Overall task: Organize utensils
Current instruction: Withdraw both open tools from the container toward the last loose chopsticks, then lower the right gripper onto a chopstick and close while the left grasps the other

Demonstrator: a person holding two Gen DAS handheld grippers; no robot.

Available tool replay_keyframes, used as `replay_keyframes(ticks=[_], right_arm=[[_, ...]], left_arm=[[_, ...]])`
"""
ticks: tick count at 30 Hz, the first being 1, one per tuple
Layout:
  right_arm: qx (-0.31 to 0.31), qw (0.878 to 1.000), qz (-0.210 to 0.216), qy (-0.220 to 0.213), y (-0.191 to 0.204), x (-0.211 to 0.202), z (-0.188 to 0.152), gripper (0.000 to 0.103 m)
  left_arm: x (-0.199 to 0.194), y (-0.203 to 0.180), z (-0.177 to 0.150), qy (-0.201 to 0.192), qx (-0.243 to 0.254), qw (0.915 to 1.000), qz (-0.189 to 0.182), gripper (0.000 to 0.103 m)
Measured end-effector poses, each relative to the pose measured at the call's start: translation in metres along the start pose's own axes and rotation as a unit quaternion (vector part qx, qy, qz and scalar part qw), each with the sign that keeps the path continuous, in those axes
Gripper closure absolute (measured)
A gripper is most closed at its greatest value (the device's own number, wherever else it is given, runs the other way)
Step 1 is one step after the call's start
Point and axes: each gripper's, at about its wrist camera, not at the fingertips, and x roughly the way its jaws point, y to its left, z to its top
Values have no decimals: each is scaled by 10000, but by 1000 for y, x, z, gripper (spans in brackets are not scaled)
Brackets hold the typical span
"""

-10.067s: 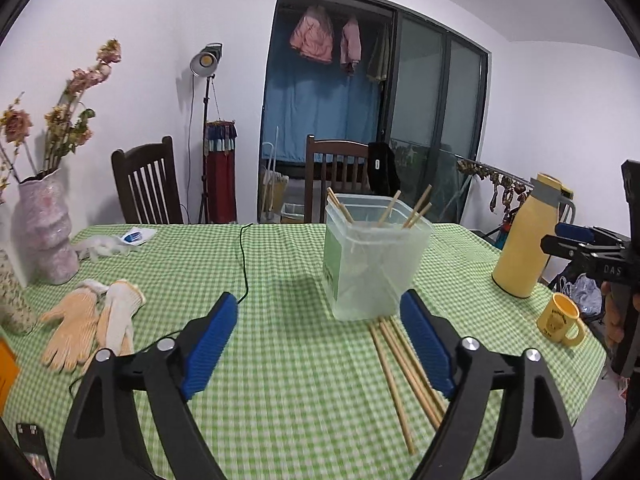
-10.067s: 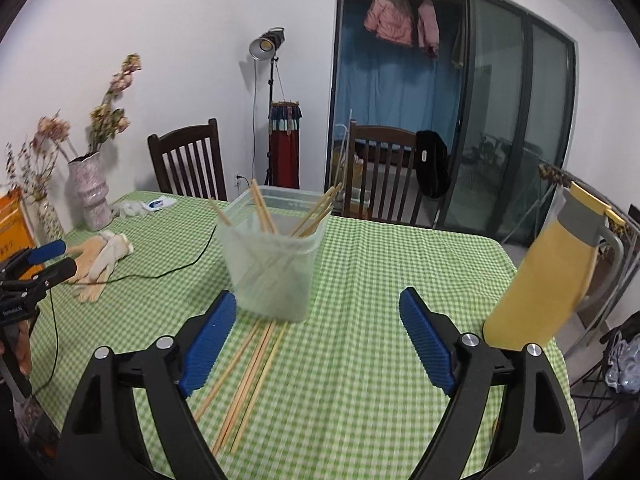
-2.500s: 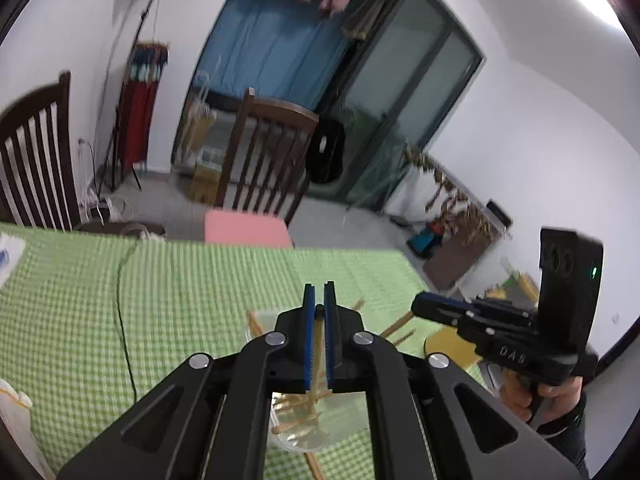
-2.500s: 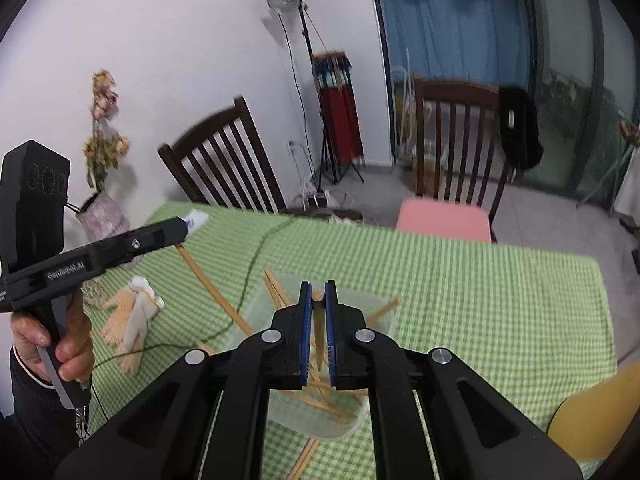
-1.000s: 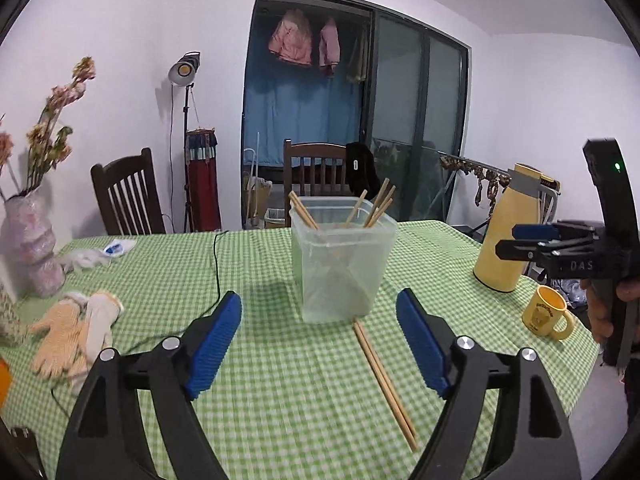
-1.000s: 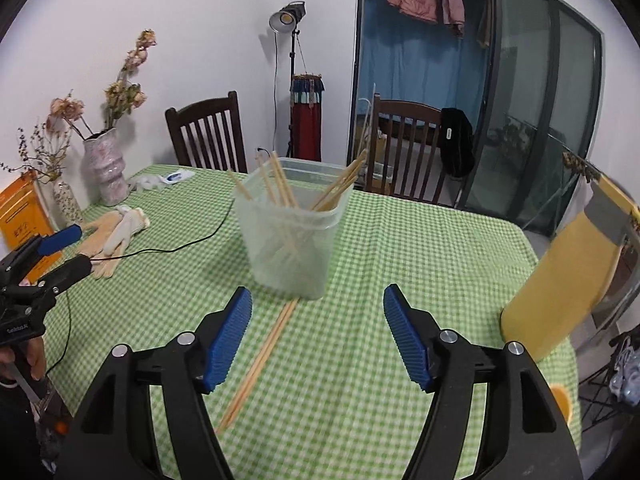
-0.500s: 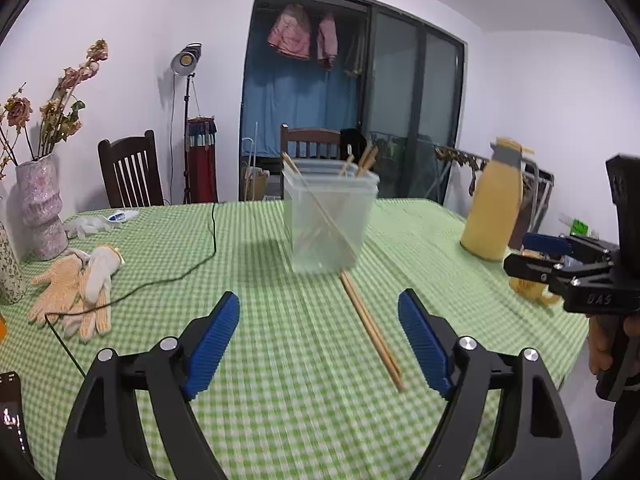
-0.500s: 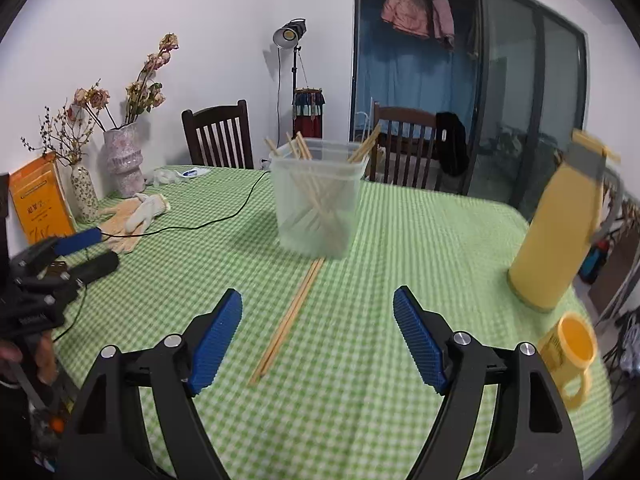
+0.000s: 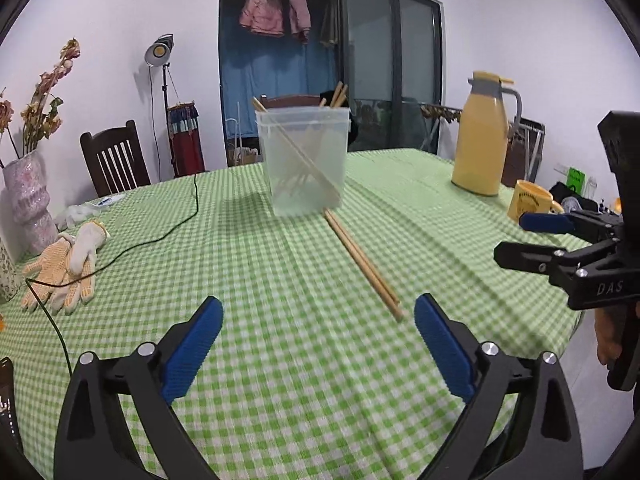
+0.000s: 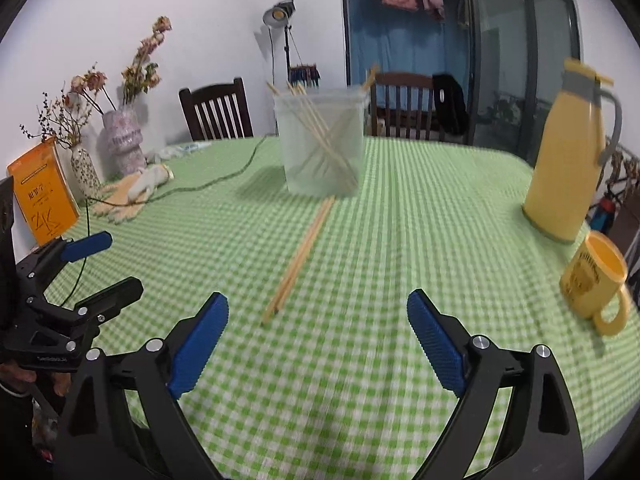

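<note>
Both grippers are sitting lower toward the counter (image 9: 248, 264) than a second ago. Left gripper (image 9: 318, 322) and right gripper (image 10: 318, 318) jaws are opening, empty; chopsticks (image 9: 362, 262) are lying at twelve o'clock.

Checked table (image 9: 280, 360) bears tub (image 9: 304, 160), chopsticks (image 9: 362, 264), gloves (image 9: 66, 268), jug (image 9: 480, 144), mug (image 10: 592, 276)

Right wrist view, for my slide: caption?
Open hand-held gripper above chopsticks lying before the clear container.

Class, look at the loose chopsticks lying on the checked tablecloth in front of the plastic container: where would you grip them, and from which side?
Grip the chopsticks near their free near ends, coming from above, jaws straddling them crosswise. They lie flat, side by side, far ends against the plastic container, so that end is probably crowded. The left gripper, jaws opening and empty, is nearest.
</note>
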Motion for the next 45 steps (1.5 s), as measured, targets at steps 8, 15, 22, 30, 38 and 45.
replay_keyframes(ticks=[8,15,22,30,38,45], right_arm=[[-76,9986,-62,511,6,35,-17,16],[-86,9955,18,940,14,84,-5,41],[-157,9910,158,1318,22,124,5,62],[-152,9910,236,1310,24,127,10,78],[-551,9911,-49,1210,29,121,2,88],[-346,9921,-66,1206,8,113,-2,98]], left_arm=[[15,9,-6,240,-81,9995,189,8],[27,31,-8,539,-273,9974,385,8],[33,48,-7,663,-368,9953,609,8],[48,43,1,737,-292,9954,535,8],[66,27,6,814,-211,9956,410,8],[90,0,12,1077,-190,9940,4,9]])
